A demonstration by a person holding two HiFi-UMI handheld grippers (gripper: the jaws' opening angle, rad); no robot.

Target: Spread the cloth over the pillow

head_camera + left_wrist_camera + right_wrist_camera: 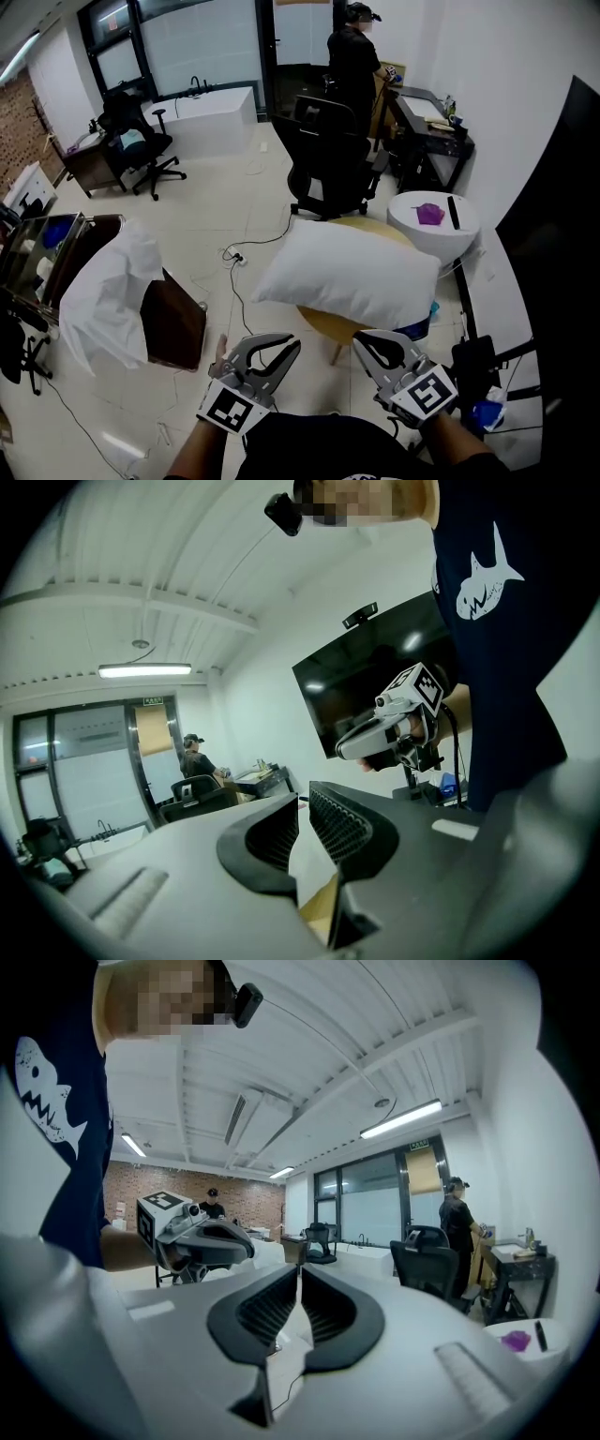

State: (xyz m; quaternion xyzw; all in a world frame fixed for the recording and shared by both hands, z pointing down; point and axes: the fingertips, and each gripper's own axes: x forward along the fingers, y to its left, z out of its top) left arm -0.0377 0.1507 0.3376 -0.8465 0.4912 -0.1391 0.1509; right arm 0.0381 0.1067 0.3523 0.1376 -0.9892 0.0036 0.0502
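Office floor: plump white pillow on round wooden table, crumpled white cloth well apart.
Left gripper jaws barely apart, empty; right gripper pinched together, empty.

Found bare floor open left of the pillow, crossed only by a cable. Met a white round table just right of it, and what looked like a dark screen along the right edge. Saw an office chair closing the far side.
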